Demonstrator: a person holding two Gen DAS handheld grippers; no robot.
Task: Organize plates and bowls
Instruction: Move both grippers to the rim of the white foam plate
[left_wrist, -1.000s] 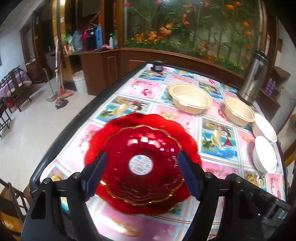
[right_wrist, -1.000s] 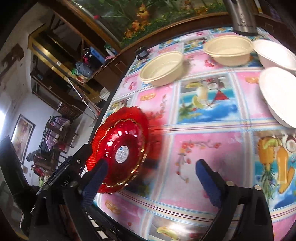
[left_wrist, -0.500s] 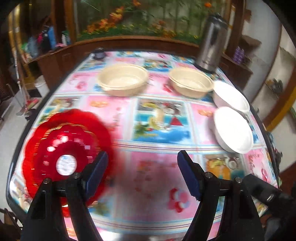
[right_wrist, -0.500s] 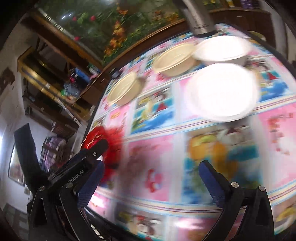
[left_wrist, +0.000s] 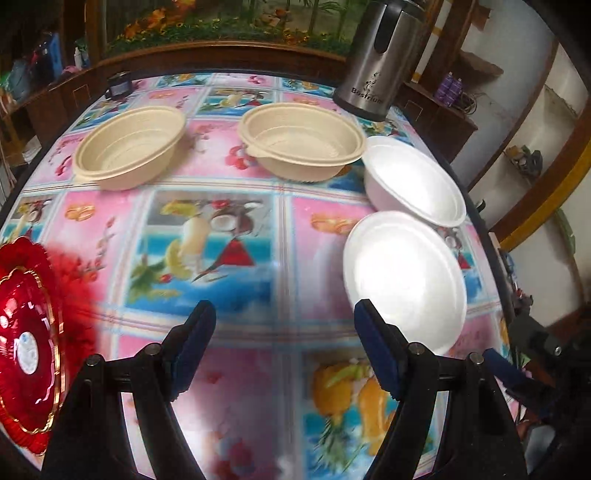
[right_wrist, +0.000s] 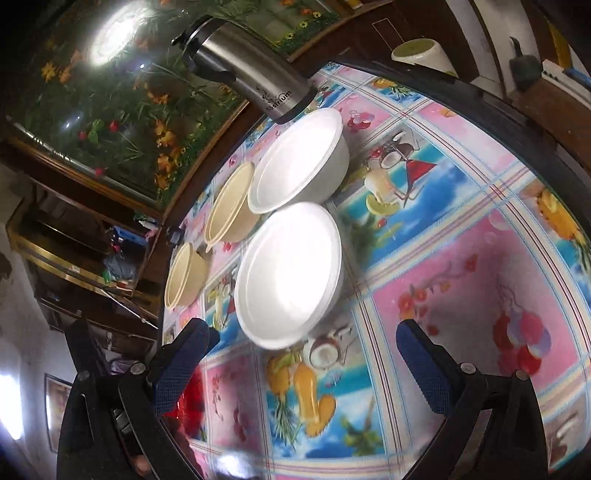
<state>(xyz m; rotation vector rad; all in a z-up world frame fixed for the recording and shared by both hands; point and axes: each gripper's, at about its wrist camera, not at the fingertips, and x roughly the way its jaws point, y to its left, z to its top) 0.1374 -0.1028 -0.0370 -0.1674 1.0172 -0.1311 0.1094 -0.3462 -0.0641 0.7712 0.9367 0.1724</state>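
A stack of red gold-rimmed plates (left_wrist: 29, 332) lies at the table's left edge; a sliver of the red plates (right_wrist: 188, 398) shows behind a finger in the right wrist view. Two beige bowls (left_wrist: 129, 147) (left_wrist: 301, 142) stand side by side at the back. Two white foam bowls, near (left_wrist: 404, 280) and far (left_wrist: 413, 184), sit on the right. My left gripper (left_wrist: 282, 314) is open over bare tablecloth, its right finger beside the near white bowl. My right gripper (right_wrist: 301, 332) is open and empty, just short of the near white bowl (right_wrist: 288, 273); the far white bowl (right_wrist: 299, 158) lies behind it.
A steel thermos (left_wrist: 380, 59) stands at the back right corner of the fruit-print tablecloth (left_wrist: 221, 258). A small dark object (left_wrist: 120, 85) sits at the back left. Wooden shelves and a flower mural surround the table. A pale cup (right_wrist: 421, 51) rests on a ledge beyond.
Both grippers swung right, away from the red plates and toward the white bowls. The plates slid to the left edge of the left view. Neither gripper's opening changed visibly.
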